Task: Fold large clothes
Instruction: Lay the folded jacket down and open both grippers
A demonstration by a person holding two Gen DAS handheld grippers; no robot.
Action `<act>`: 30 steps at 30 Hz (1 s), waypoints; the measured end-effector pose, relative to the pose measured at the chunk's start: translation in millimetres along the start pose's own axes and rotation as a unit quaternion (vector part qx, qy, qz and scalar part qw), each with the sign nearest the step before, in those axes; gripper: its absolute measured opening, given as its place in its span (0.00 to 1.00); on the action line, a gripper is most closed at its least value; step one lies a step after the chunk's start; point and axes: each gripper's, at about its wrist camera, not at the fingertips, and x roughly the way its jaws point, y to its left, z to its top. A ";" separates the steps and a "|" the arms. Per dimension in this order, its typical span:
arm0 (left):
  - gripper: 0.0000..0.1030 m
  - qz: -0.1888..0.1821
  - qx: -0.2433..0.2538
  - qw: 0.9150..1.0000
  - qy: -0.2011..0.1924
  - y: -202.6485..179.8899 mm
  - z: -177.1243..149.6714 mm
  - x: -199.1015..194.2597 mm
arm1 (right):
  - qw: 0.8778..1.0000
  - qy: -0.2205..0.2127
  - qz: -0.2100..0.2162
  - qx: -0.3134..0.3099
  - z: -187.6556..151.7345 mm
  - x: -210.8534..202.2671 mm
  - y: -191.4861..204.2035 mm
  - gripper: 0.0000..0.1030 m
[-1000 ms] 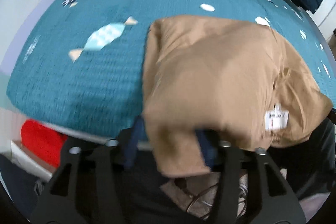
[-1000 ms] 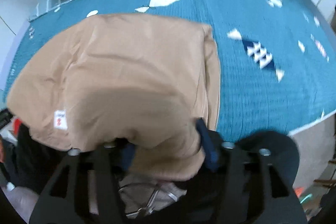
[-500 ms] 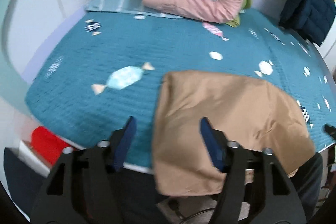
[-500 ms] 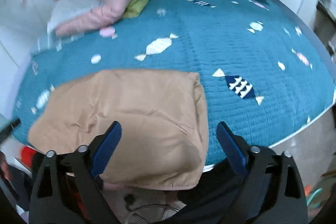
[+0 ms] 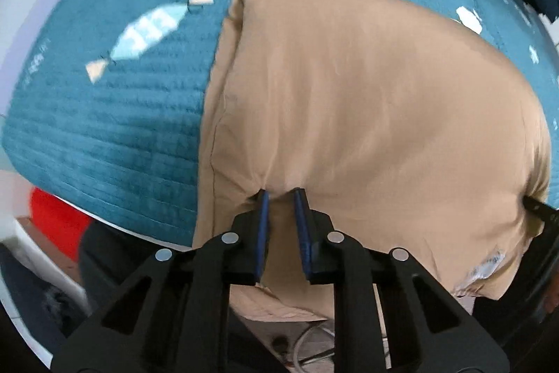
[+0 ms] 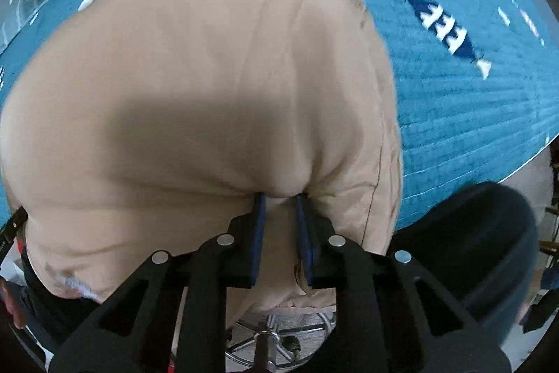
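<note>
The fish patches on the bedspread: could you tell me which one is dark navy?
The navy fish on the bedspread, right of the tan garment. The fish on the garment's left side is pale blue.

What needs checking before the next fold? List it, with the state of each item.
1. Left gripper pinches the tan garment: ok, cloth bunched between its fingers.
2. Right gripper pinches the garment's near edge too: ok.
3. Garment's far part rests on the teal bedspread: ok.
4. Near edge on the bed: not ok, it hangs over the bed's edge.
5. Garment smooth: not ok, creases run from both grips.
6. Layers held in each grip: cannot tell.
</note>
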 end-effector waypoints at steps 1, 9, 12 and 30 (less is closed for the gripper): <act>0.17 0.008 0.001 1.000 0.000 -2.3 1.5 -8.8 | 1.000 -0.006 -0.002 0.000 -1.9 -10.7 0.5 0.16; 0.17 -0.055 0.079 0.995 -0.004 -53.3 -16.2 -43.5 | 0.994 -0.019 0.091 -0.065 -19.6 -63.2 37.1 0.21; 0.16 -0.016 0.100 0.995 0.026 -65.3 -22.5 -9.9 | 0.995 0.017 0.029 -0.090 -23.5 -18.9 54.0 0.20; 0.71 -0.041 0.094 0.993 -0.054 -51.9 -24.1 -58.0 | 0.993 -0.054 0.092 -0.045 -14.6 -73.6 2.6 0.86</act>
